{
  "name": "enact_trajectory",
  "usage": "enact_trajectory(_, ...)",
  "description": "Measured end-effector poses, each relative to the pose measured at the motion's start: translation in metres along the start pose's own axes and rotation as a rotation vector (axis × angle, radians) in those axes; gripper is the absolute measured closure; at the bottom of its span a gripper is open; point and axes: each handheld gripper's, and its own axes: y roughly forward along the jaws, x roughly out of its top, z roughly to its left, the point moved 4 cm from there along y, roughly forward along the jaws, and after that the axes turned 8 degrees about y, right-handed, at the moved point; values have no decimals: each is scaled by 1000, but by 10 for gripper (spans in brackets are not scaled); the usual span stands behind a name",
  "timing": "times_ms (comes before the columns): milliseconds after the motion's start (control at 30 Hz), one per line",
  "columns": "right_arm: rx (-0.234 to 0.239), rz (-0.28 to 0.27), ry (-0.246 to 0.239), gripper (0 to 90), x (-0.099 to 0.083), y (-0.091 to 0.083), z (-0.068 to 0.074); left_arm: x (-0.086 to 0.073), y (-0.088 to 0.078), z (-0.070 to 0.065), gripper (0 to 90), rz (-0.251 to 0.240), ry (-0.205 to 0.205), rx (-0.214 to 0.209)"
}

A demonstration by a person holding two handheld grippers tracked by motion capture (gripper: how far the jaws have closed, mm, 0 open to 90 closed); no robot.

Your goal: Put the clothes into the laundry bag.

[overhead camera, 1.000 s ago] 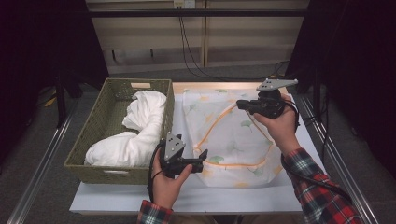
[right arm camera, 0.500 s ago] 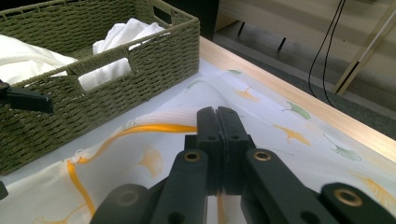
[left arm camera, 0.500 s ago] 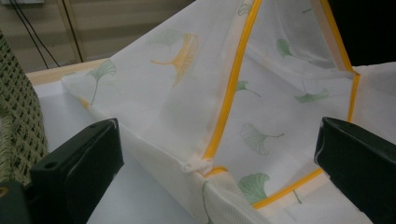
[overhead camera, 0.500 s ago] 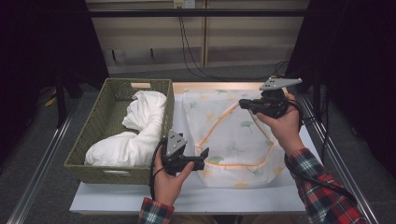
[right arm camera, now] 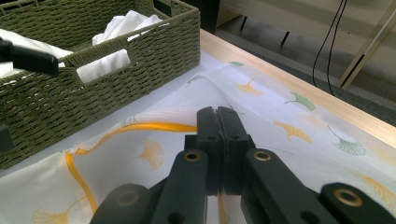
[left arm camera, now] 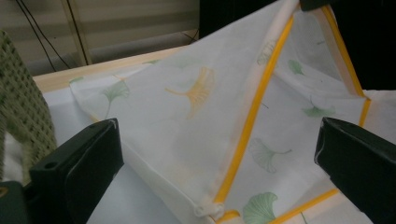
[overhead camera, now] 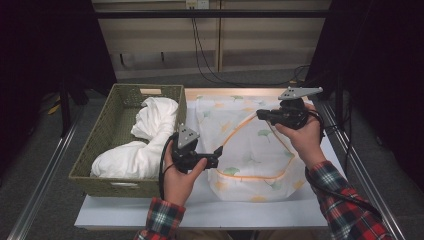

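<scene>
The right tongs (overhead camera: 261, 114) are squeezed tight on the yellow edge (right arm camera: 154, 126) of a thin white bag (overhead camera: 250, 150) with green and yellow leaves on it, and they hold that edge up off the table (overhead camera: 150, 212). This makes the bag's mouth stand up like a little tent. The left tongs (overhead camera: 219, 150) are wide open and hold nothing. In the left gripper view, the bag's raised side and its yellow edge sit right between and in front of the two black jaws, not touching them. The rest of the bag lies flat on the table under and past both tongs. A green basket (overhead camera: 107, 135) stands beside the left tongs, on the side away from the bag, with white cloth (overhead camera: 145, 142) piled in it. I think the job is to hold the bag open so the cloth can go in. Here is what could go wrong. The bag is thin and slippery, so if the left tongs close on just a tiny bit of the edge, it may slide out. If the right tongs pull up too hard, the bag could drag along the table or slip free, and the mouth would flop shut.
</scene>
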Motion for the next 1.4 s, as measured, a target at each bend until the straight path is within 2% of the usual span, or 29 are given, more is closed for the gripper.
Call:
enact_trajectory(200, 2, 0, 4, 894, -1, -1, -2, 22, -3, 18, 7, 2, 2, 35)
enact_trajectory(233, 2, 0, 3, 894, -2, -1, -2, 27, -4, 24, 7, 6, 3, 46)
enact_trajectory(300, 5, 2, -1, 894, -2, -1, -2, 29, -5, 28, 7, 8, 9, 47)
enact_trajectory(500, 4, 8, -5, 894, -2, 1, -1, 33, -6, 47, 1, 24, -15, 38)
enact_trajectory(567, 5, 12, -10, 894, -3, 2, -1, 34, -7, 55, 1, 29, -8, 62)
enact_trajectory(700, 4, 12, -8, 894, -3, 2, -1, 34, -11, 75, 1, 53, -24, 97)
enact_trajectory(733, 4, 15, -10, 894, -4, 3, -1, 33, -13, 83, 1, 58, -30, 98)
enact_trajectory(767, 4, 15, -10, 894, -4, 3, -1, 33, -13, 83, 1, 58, -30, 98)
enact_trajectory(833, 5, 14, -8, 894, -4, 3, -1, 30, -15, 92, 1, 72, -63, 116)
enact_trajectory(933, 5, 16, -7, 894, -5, 4, 0, 25, -20, 107, 1, 91, -74, 141)
enact_trajectory(967, 5, 16, -7, 894, -5, 4, 0, 25, -20, 107, 1, 91, -74, 141)
enact_trajectory(1067, 1, 13, -10, 894, -5, 4, -1, 18, -24, 118, 1, 111, -93, 150)
enact_trajectory(1100, -3, 12, -10, 894, -5, 4, -1, 15, -25, 121, 1, 122, -91, 158)
enact_trajectory(1133, -3, 15, -6, 894, -5, 4, -2, 8, -27, 128, 1, 156, -82, 171)
enact_trajectory(1200, -10, 17, -5, 894, -6, 4, -2, 6, -29, 131, 1, 154, -92, 178)
enact_trajectory(1367, -5, 19, -10, 894, -7, 5, -2, -10, -31, 144, 4, 212, -95, 205)
enact_trajectory(1400, -6, 21, -11, 894, -7, 6, -2, -15, -31, 148, 8, 260, -69, 212)
